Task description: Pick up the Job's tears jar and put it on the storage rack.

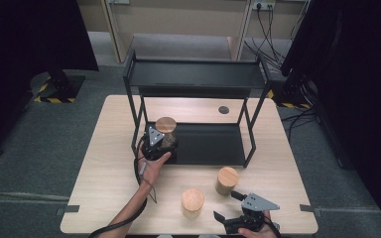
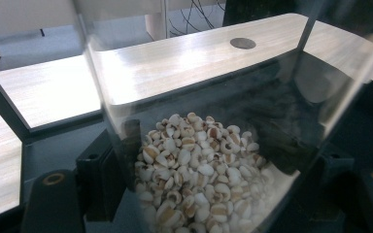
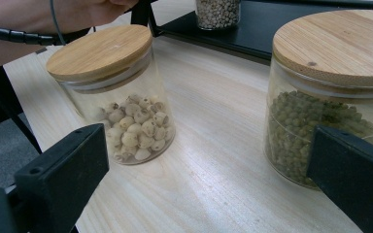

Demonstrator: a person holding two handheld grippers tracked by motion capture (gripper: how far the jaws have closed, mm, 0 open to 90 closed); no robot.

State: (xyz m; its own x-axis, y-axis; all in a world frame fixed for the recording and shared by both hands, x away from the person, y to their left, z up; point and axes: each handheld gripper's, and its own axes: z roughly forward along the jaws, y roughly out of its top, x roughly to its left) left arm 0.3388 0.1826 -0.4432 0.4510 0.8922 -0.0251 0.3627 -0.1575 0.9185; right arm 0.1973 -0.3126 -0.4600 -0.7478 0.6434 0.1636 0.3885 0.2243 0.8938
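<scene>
Now | left tongs (image 1: 155,144) clamp round glass jar (image 2: 199,160) | pale, pebbly grains

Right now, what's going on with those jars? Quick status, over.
Left gripper shut on grain jar at rack's lower shelf. Right gripper open, idle. Two jars wait on table.

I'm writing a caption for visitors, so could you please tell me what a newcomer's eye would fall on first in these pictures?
First, the left gripper shut on a glass jar of pale grains, at the left end of the black rack's lower shelf. Then two wood-lidded jars on the table in front of the rack: a pale-seed jar and a green-bean jar. The right gripper rests open near them.
</scene>
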